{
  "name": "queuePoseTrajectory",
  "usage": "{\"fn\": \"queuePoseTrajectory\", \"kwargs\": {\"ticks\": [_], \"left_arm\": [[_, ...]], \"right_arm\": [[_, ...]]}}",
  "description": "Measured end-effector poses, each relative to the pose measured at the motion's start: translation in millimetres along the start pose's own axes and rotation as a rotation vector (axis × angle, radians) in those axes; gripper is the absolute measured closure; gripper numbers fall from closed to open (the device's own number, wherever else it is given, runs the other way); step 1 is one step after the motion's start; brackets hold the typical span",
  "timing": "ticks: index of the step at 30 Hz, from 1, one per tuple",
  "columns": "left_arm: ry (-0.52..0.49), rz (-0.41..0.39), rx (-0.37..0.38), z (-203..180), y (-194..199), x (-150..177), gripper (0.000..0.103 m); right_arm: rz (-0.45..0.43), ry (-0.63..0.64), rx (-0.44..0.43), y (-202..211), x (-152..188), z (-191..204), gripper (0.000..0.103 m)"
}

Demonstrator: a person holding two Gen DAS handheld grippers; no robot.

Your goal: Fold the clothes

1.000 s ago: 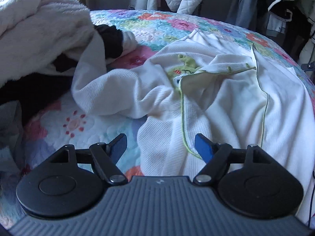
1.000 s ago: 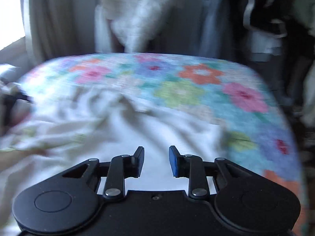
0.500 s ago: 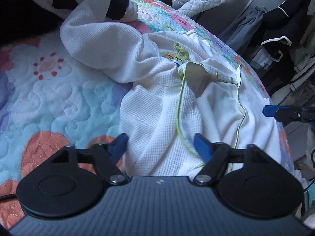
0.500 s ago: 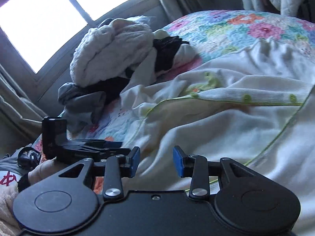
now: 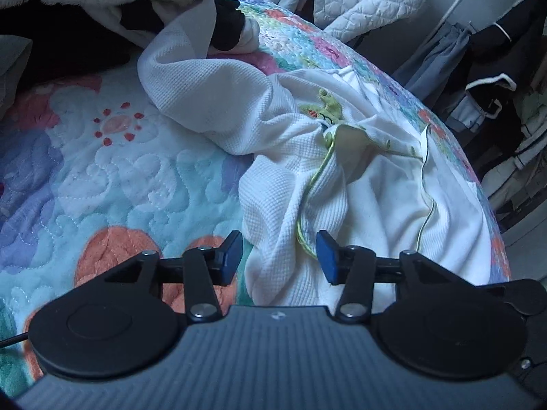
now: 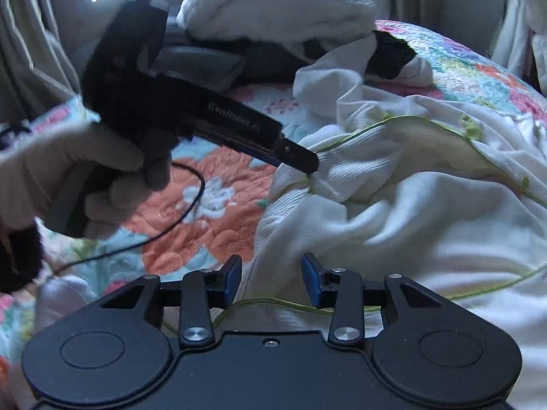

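A white waffle-knit garment [image 5: 359, 184] with green piping and a frog patch lies crumpled on the floral quilt [image 5: 112, 177]. My left gripper [image 5: 278, 256] is open, its jaws either side of a fold of the garment's near edge. In the right wrist view the same garment [image 6: 410, 205] fills the right half. My right gripper [image 6: 271, 276] is open and low over the green-piped hem. The left gripper [image 6: 307, 165], held in a gloved hand, also shows there with its tip at the fabric.
A heap of white fleece and dark clothes [image 5: 102, 7] sits at the far left of the bed. Hanging clothes [image 5: 485, 54] line the far right beyond the bed edge. A thin black cable [image 6: 171, 225] runs over the quilt by the gloved hand [image 6: 68, 177].
My left gripper moved down and forward onto the garment's near fold. My right gripper swung left and lower to the hem, so the left gripper and hand now loom large in its view.
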State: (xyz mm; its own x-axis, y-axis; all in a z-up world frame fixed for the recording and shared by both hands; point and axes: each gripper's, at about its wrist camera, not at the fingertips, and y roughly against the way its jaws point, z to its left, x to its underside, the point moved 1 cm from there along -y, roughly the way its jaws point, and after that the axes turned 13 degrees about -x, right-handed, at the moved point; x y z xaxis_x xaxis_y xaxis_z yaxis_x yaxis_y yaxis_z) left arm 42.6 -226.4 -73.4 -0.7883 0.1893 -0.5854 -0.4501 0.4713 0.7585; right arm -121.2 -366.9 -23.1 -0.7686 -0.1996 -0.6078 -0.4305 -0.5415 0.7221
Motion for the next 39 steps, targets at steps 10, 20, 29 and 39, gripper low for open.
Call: {"fn": "queuePoseTrajectory", "kwargs": {"ticks": [10,20,29,39], "left_arm": [[-0.078,-0.082,-0.021,-14.4,-3.1,7.1,0.093],[-0.179,-0.155,-0.188,0.8,104.2,-23.3,0.088],[-0.090,-0.035,-0.287,35.4,82.5,12.0,0.067],[-0.265,0.002,-0.154,-43.7,40.2,10.7,0.087]], "right_arm": [[-0.063,-0.115,-0.065,-2.3,8.3,-24.6,0.099],[-0.141,-0.544,-0.499,23.2,29.0,-61.3,0.097],[-0.083,-0.416,-0.390,35.1,19.3,-50.9,0.072],[-0.278,-0.413,-0.094,103.9,-6.9,-106.4,0.064]]}}
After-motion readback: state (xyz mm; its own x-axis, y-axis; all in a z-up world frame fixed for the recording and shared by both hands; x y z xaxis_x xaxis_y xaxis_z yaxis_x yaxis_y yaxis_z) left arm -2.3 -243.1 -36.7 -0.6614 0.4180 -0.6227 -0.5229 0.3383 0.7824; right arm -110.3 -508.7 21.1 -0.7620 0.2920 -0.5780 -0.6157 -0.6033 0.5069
